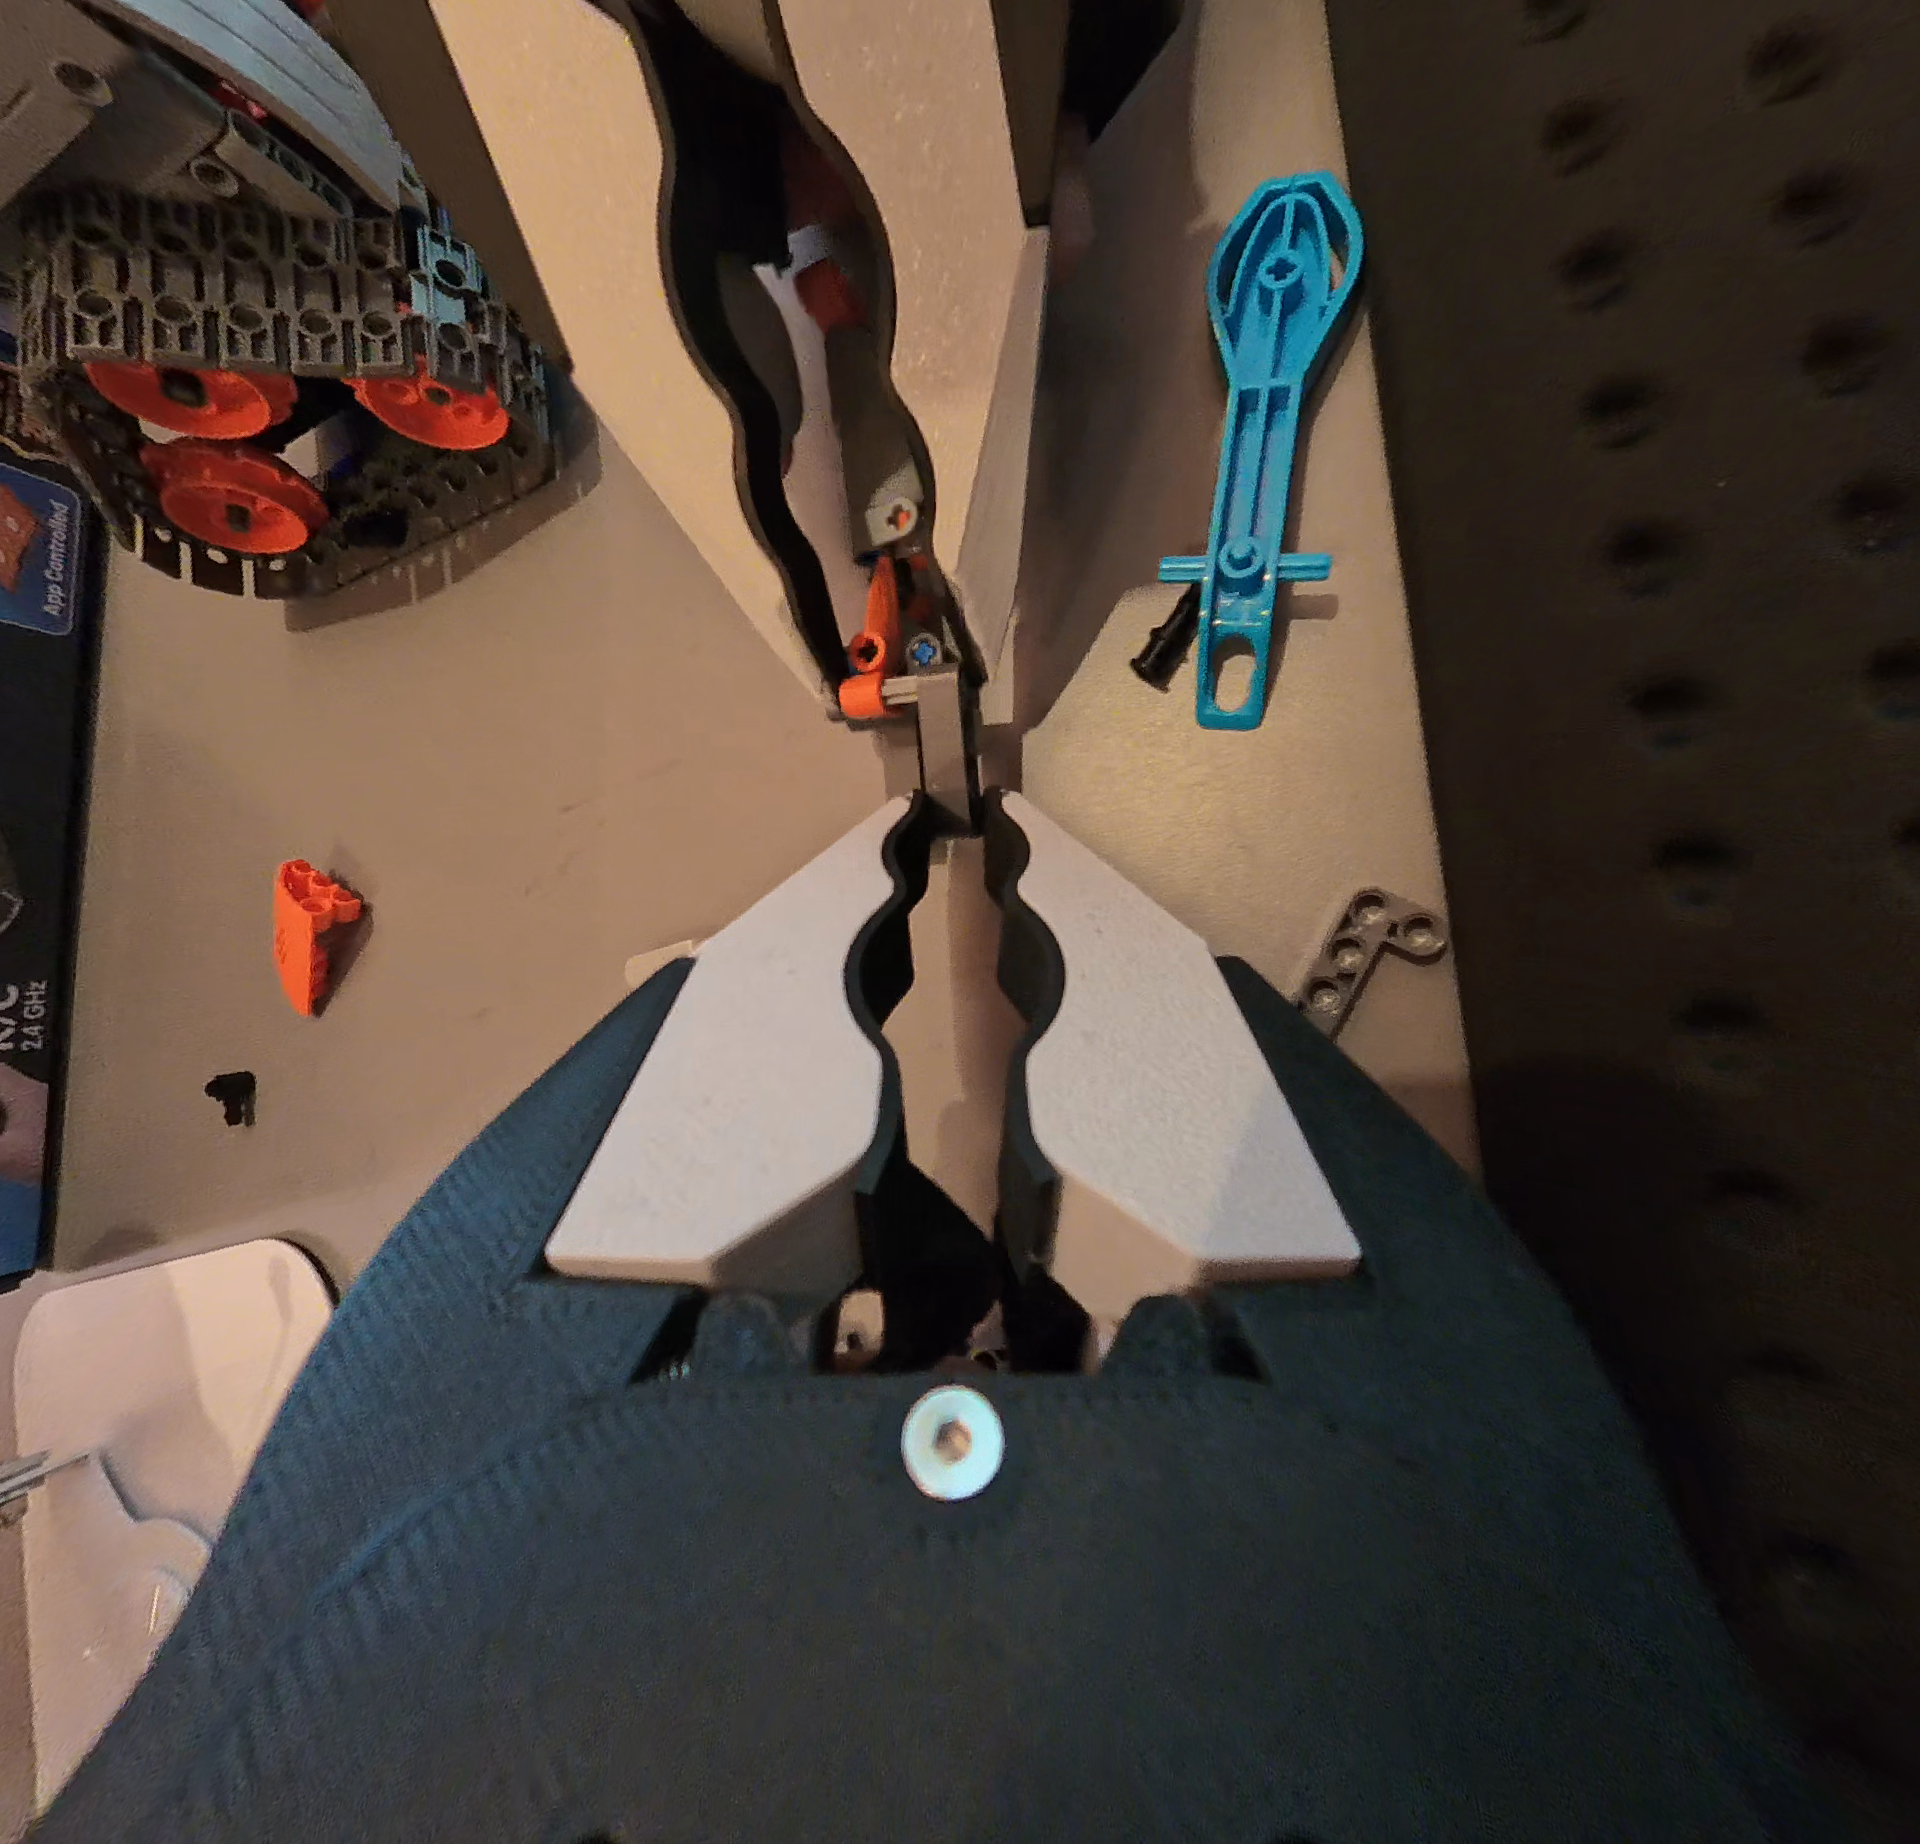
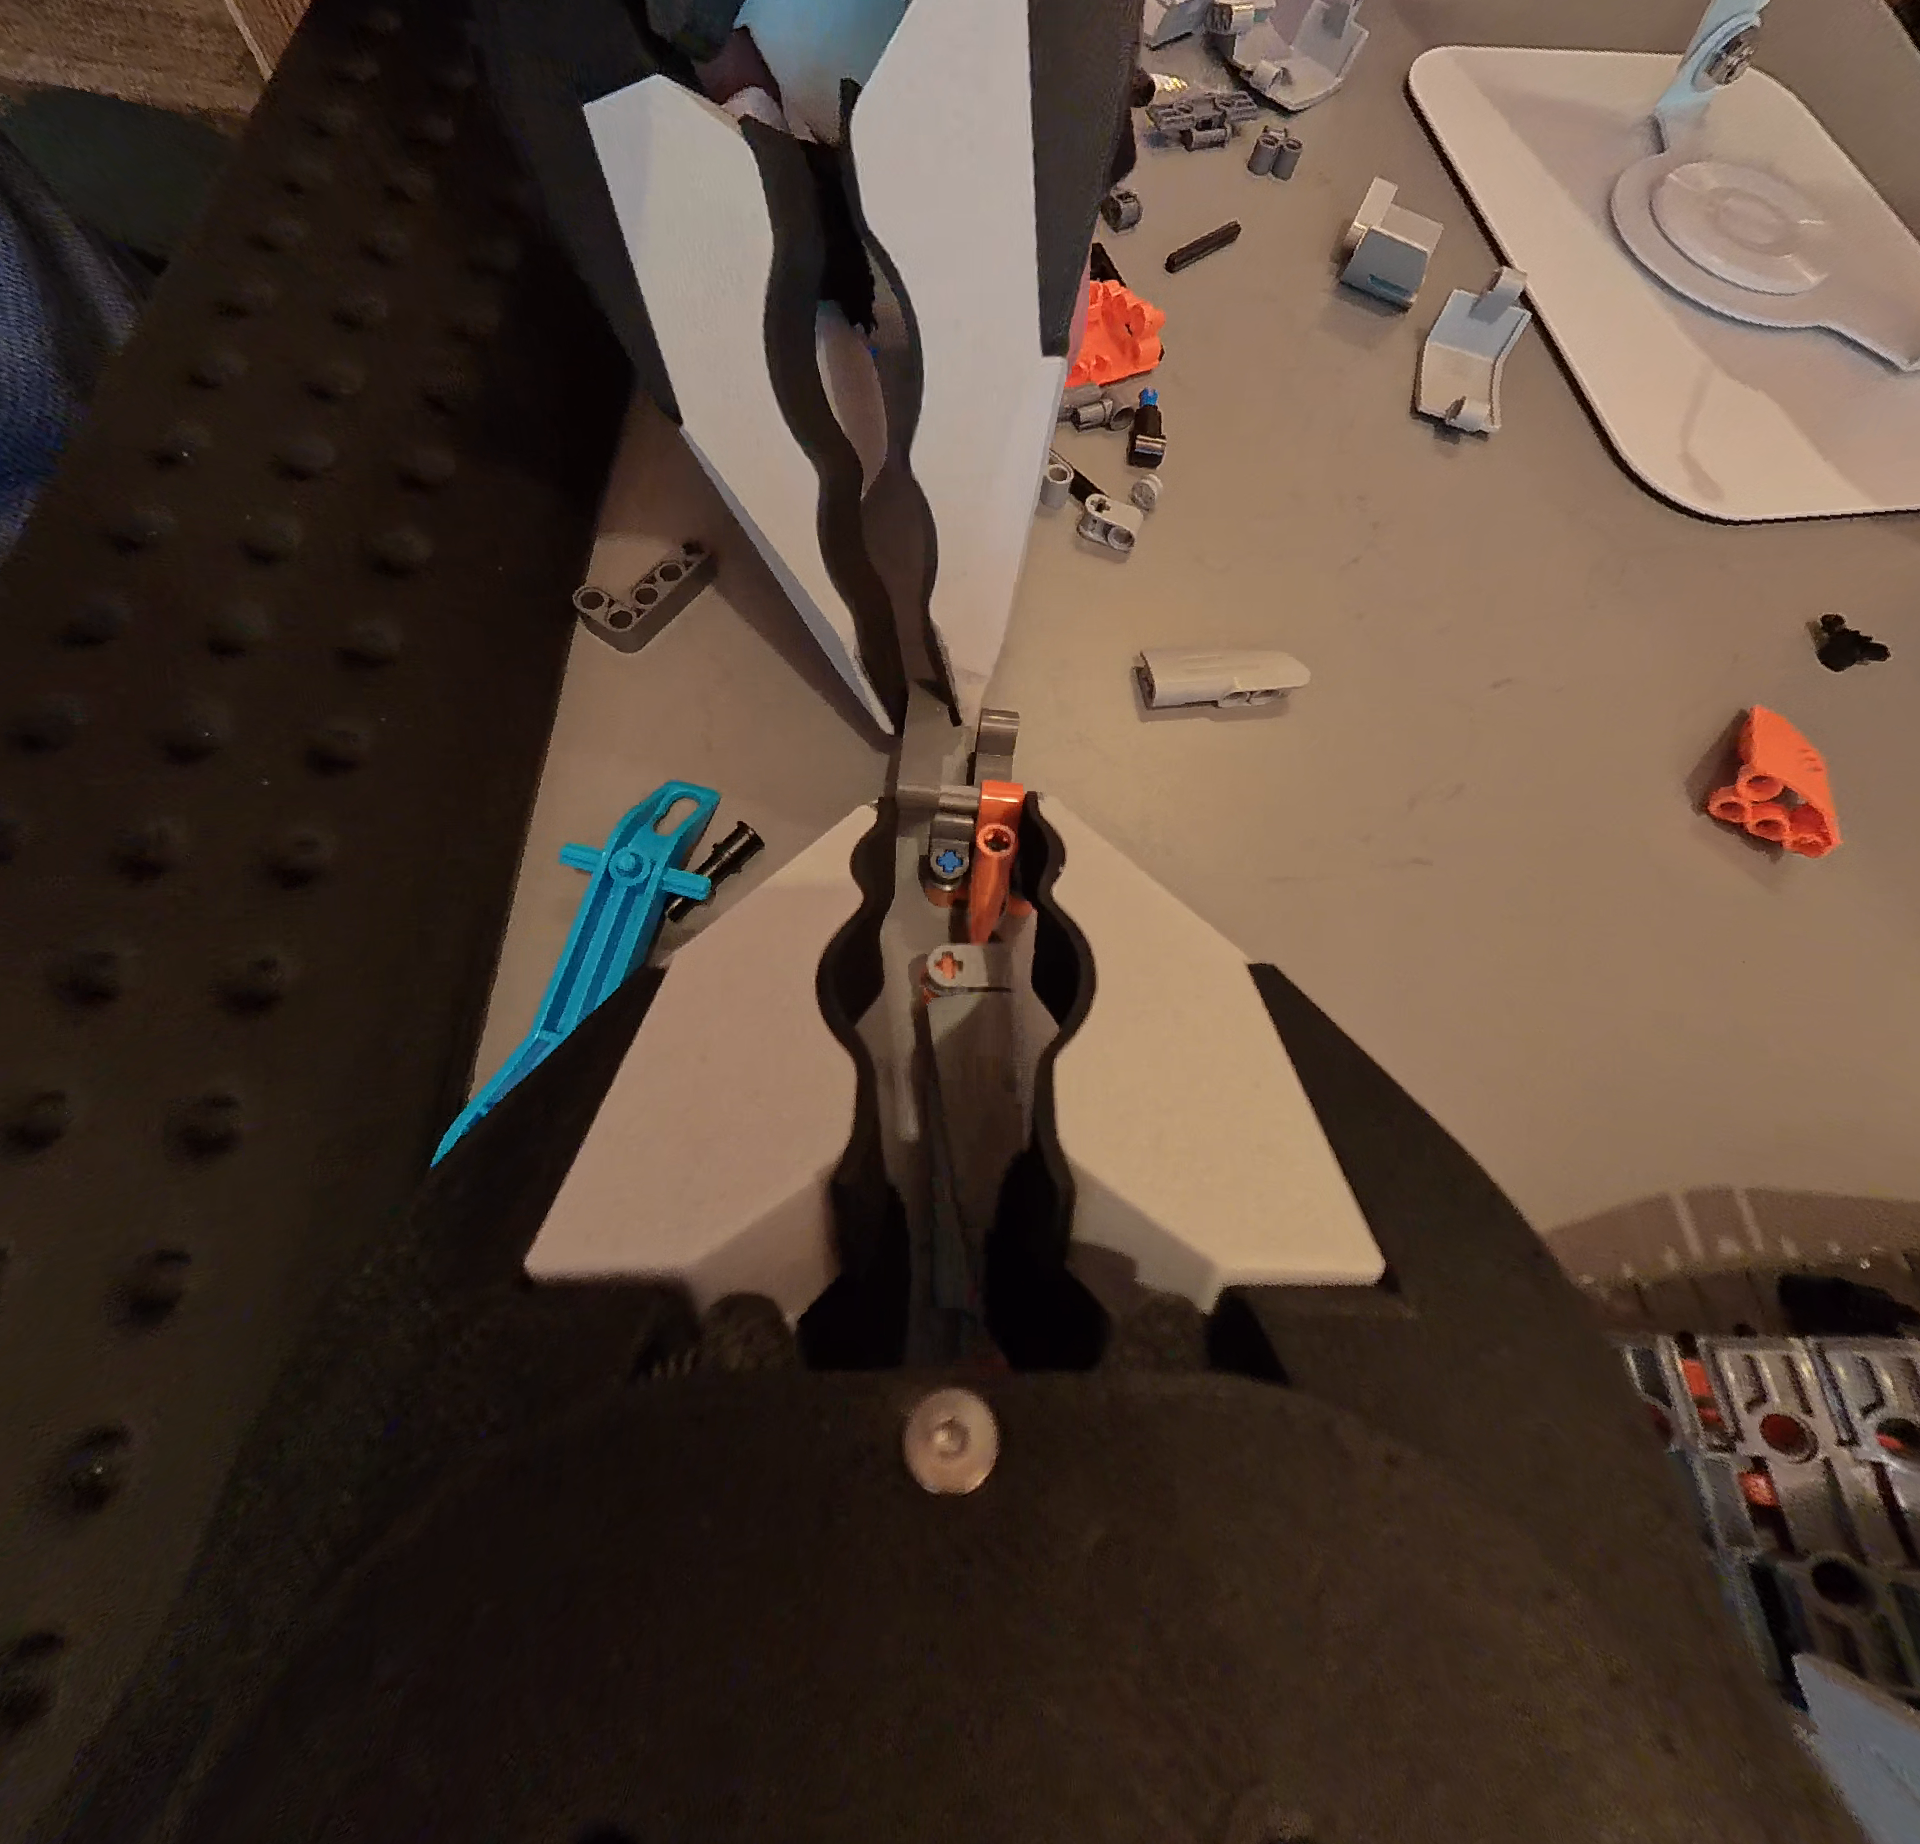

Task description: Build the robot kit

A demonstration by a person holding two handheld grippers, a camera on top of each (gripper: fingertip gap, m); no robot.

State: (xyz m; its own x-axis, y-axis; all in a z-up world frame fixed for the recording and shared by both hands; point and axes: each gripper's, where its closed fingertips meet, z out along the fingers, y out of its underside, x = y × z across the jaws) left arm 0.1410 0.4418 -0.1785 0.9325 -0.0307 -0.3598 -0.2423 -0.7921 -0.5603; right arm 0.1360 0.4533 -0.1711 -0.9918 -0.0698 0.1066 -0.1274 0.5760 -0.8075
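Grey table [image 1: 468, 755]; left gripper [image 1: 948, 807], right gripper [image 2: 951, 807] jaws both clamped on brick assembly [image 2: 961, 859].

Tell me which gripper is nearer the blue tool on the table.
About even. The blue tool lies just right of where the left gripper and right gripper meet tip to tip, both shut on the small grey-and-orange assembly.

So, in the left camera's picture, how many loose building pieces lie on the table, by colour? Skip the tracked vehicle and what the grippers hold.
Orange wedge: 1
Turquoise lever: 1
Grey angled beam: 1
Black bits: 2
Total: 5
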